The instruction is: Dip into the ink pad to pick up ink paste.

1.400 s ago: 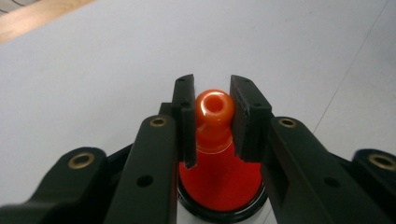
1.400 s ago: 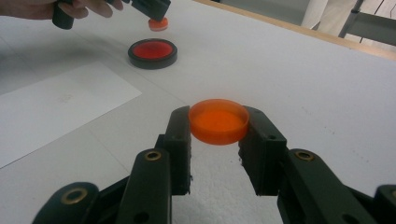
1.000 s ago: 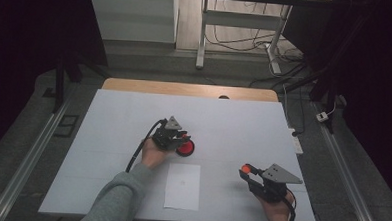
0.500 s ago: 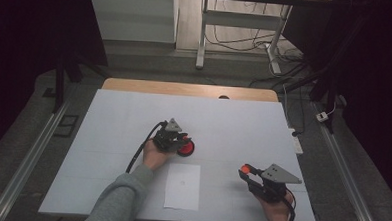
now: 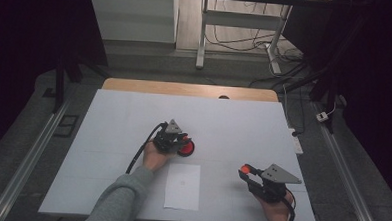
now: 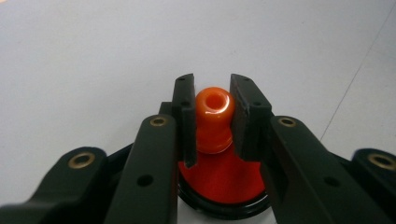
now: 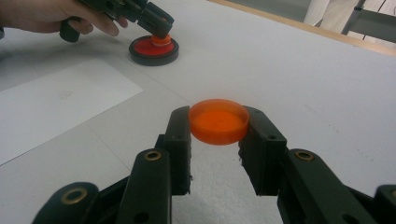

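Two grippers: both gripping something
left gripper (image 6: 212, 116): clamped on orange knob (image 6: 213, 119) of red round stamp (image 5: 185, 147) mid-table, its base half hidden
right gripper (image 7: 218, 128): pinching shallow orange plastic cap (image 7: 218, 120), held off the white table (image 5: 233, 122)
white paper sheet (image 5: 182, 186): near edge, faint mark hard to read

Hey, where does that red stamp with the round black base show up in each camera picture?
High view: stamp, table centre, under left gripper.
Left gripper view: stamp, knob clamped between the jaws.
Right gripper view: stamp, upper left.
Shared landmark: white paper sheet, beside it.
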`<state>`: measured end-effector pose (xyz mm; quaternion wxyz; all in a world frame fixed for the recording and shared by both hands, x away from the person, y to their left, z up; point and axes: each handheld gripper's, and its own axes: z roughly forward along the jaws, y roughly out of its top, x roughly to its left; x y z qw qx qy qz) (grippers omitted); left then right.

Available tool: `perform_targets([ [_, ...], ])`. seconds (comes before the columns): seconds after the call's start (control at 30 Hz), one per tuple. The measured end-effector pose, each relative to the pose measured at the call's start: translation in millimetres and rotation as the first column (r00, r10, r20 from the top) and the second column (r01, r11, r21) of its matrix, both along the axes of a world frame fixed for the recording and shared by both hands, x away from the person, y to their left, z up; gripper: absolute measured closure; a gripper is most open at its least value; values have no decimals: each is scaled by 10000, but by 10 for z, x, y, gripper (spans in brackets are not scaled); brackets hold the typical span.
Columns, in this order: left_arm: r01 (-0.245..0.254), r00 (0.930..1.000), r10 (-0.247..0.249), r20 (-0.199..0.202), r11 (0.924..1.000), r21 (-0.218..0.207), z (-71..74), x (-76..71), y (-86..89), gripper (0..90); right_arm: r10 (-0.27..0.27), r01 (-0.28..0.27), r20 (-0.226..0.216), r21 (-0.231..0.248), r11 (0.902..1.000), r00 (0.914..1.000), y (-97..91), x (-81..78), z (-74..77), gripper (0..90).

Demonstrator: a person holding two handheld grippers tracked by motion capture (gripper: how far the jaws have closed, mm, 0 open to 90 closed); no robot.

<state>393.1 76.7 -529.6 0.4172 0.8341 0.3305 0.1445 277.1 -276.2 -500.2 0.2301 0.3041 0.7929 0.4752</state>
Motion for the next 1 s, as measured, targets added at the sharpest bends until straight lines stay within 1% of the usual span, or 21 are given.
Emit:
perform_targets([
  [0.3, -20, 10000, 20, 51, 10000, -55, -8, -8, 6, 736, -2, 2, 5, 6, 10000, 10000, 0, 0, 0, 645],
  [0.47, 25, 9999, -25, 130, 10000, 12, -6, -12, 3, 735, -3, 3, 22, 10, 10000, 10000, -4, 2, 3, 645],
  [0.57, 53, 10000, -53, 14, 9999, -104, -5, 5, 15, 735, -7, 7, 47, 79, 10000, 10000, -3, 3, 3, 645],
  [0.6, 55, 10000, -55, -27, 9999, -151, -2, 12, 18, 734, -11, 11, 38, 29, 10000, 10000, -5, 3, 6, 645],
  [0.67, 126, 9999, -126, -40, 9998, -166, 18, 19, 25, 733, -12, 12, 46, 49, 10000, 10000, -5, -1, 11, 645],
  [0.73, 3, 10000, 3, 95, 9980, -639, 64, 17, 58, 733, -24, 24, 55, 74, 10000, 10000, -11, -5, 16, 645],
  [0.77, -19, 9999, 31, 147, 9967, -810, 103, 18, 74, 733, -19, 19, 65, 85, 10000, 10000, -15, -4, 18, 645],
  [0.8, -23, 9998, 40, 216, 9970, -771, 143, 18, 82, 733, -24, 23, 71, 104, 9999, 10000, -18, -5, 20, 645],
  [0.87, -23, 9995, 50, 304, 9959, -903, 209, 9, 95, 733, -29, 28, 71, 112, 9999, 10000, -19, -2, 21, 645],
  [0.93, 49, 9995, -22, 318, 9964, -846, 248, -1, 105, 733, -29, 28, 77, 108, 9999, 10000, -17, -4, 23, 645],
  [1.0, 43, 9998, -23, 211, 9958, -917, 257, -9, 116, 733, -23, 22, 95, 116, 9999, 10000, -17, -10, 28, 645],
])
